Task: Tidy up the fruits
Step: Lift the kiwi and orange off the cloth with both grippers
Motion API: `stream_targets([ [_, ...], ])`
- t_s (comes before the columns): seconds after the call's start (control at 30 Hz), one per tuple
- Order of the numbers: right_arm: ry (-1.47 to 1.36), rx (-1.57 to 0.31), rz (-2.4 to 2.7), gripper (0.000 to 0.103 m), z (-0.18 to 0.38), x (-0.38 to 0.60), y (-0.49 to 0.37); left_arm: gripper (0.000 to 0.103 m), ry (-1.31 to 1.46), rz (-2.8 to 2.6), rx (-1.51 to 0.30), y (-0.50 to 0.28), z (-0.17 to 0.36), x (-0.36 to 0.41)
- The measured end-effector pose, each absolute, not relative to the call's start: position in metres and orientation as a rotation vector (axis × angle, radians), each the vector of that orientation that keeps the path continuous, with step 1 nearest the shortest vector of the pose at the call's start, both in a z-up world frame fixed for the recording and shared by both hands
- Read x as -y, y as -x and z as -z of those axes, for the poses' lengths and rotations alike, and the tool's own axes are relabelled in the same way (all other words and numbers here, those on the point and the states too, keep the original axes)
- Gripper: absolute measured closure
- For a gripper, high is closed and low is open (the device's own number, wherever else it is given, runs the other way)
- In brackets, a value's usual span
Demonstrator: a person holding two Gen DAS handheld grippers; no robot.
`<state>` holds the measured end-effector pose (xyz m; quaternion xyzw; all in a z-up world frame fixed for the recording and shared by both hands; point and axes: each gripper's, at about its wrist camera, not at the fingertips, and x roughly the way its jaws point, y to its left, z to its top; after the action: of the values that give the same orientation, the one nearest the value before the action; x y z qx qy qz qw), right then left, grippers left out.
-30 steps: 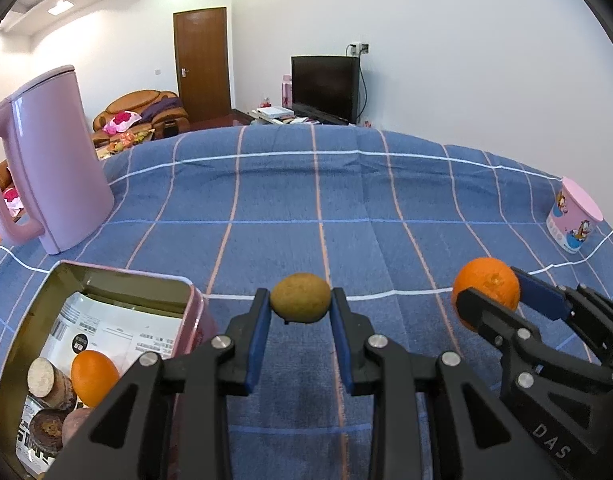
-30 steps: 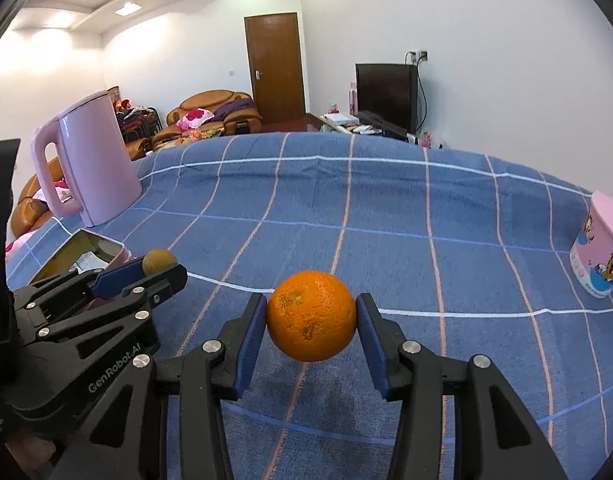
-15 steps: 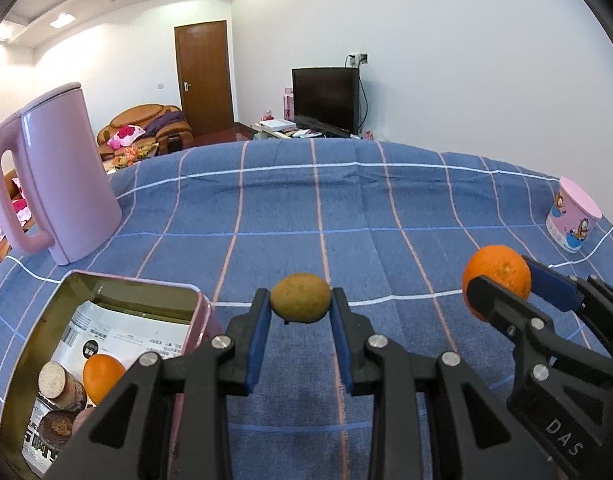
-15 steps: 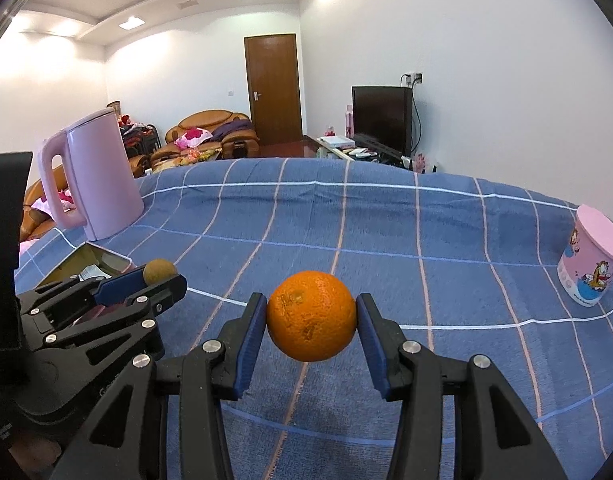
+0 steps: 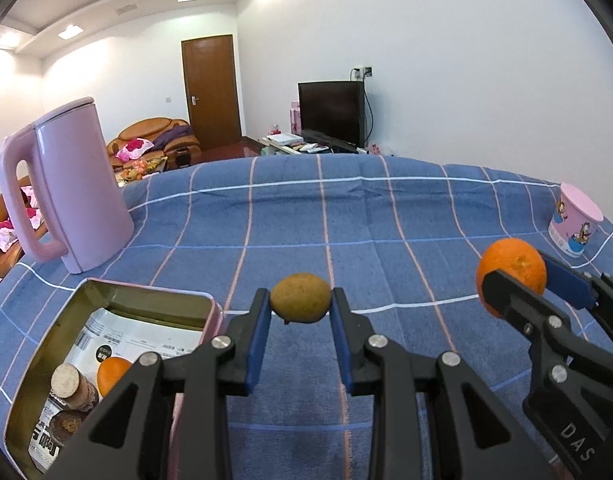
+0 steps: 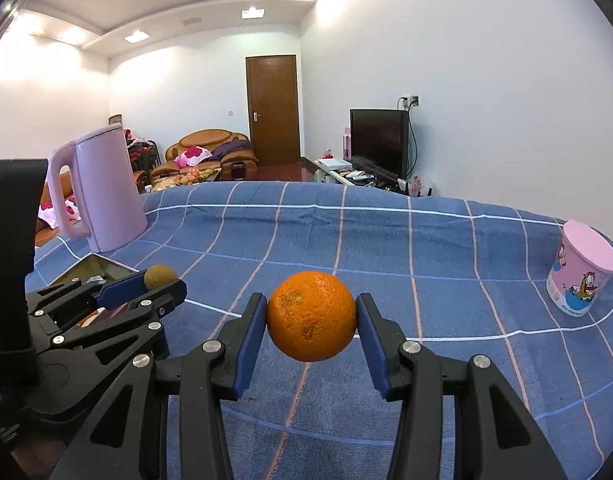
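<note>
1. Over the blue checked tablecloth (image 5: pixel 346 216), the left gripper (image 5: pixel 300 312) pinches a small brown kiwi-like fruit (image 5: pixel 300 298) between its blue pads, clear of the cloth.
2. Beside it, the right gripper (image 6: pixel 311 320) is clamped on an orange (image 6: pixel 311 316), also lifted.
3. Only the left wrist view looks into the open tin (image 5: pixel 46 344): another orange (image 5: pixel 112 374), round brown pieces and printed paper lie inside.
4. From the right wrist view just the tin's far rim peeks past the left gripper.
5. A pink kettle (image 5: pixel 72 188) stands behind the tin; a pink cartoon cup (image 6: pixel 582 272) sits well apart at the right.
6. Beyond the table: brown door, dark television, orange sofa, white walls.
</note>
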<state>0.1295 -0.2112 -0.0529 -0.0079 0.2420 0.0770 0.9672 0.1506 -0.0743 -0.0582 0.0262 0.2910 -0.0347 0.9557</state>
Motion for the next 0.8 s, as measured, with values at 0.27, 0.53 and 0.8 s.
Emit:
stream_targets([
  [0.27, 0.020, -0.455, -0.154, 0.055, 0.050, 0.211, -0.124, 0.072, -0.070, 0.057, -0.548, -0.143, 0.055, 0.076],
  [0.53, 0.011, -0.420, -0.152, 0.055, 0.049, 0.214, -0.117, 0.072, -0.066, 0.048, -0.520, -0.138, 0.053, 0.075],
  [0.8, 0.019, -0.383, -0.147, 0.055, 0.047, 0.212, -0.111, 0.072, -0.068, 0.038, -0.496, -0.131, 0.050, 0.076],
])
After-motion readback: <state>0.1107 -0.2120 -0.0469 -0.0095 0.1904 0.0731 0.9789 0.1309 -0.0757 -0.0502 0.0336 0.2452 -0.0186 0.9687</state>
